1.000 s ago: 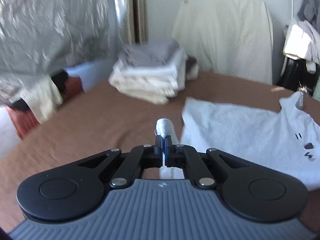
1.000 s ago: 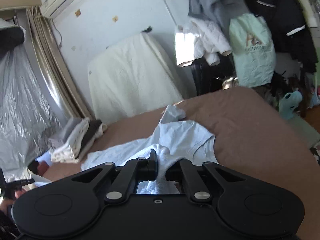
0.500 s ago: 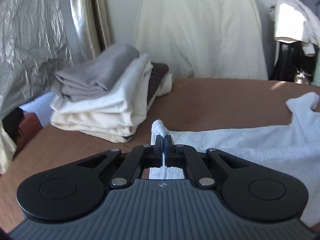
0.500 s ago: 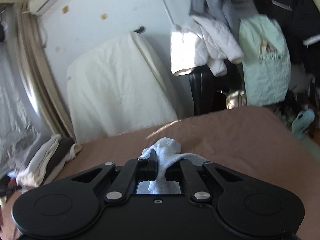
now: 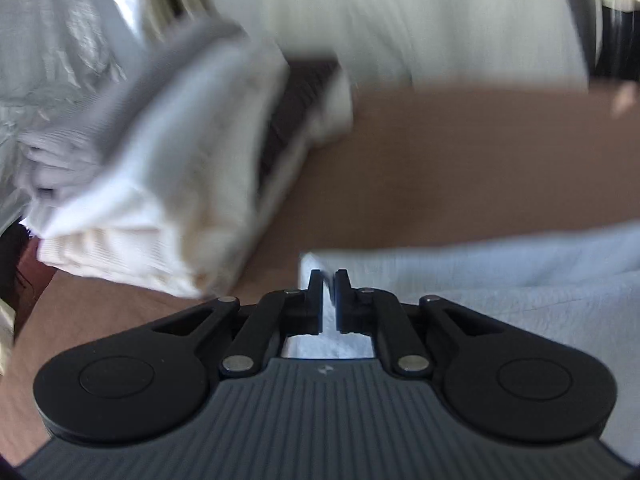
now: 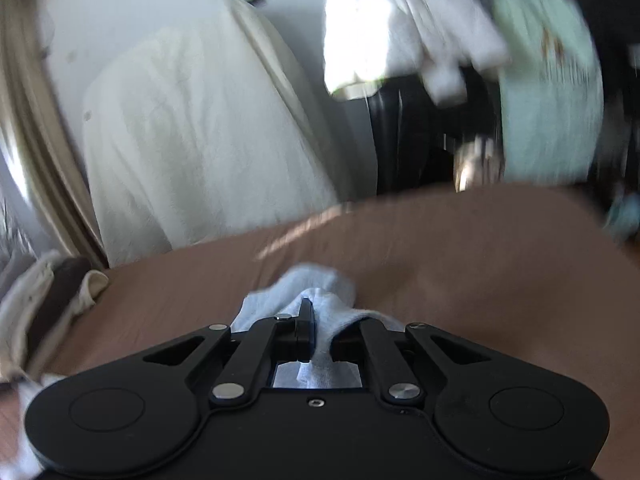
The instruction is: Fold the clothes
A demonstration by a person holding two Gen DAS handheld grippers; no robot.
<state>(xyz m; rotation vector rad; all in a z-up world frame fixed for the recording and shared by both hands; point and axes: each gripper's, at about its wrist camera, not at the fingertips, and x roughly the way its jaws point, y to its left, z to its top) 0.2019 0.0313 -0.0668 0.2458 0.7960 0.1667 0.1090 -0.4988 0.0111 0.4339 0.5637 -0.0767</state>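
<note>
A fold of the shirt (image 5: pixel 500 280) is pinched in the left tongs (image 5: pixel 329 280). Bunched shirt cloth is gripped by the right tongs (image 6: pixel 320 312). A stack of clothes (image 5: pixel 168 184) is seen left of the left tongs.

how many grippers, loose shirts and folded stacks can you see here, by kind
hand-held gripper: 2, left and right
light blue shirt: 1, held in both
folded clothes stack: 1, on the brown bed
total: 4

L tongs (image 5: pixel 329 280): jaws nearly together, narrow gap, pinching cloth edge. R tongs (image 6: pixel 324 316): jaws clamped on bunched cloth, held low & level.
</note>
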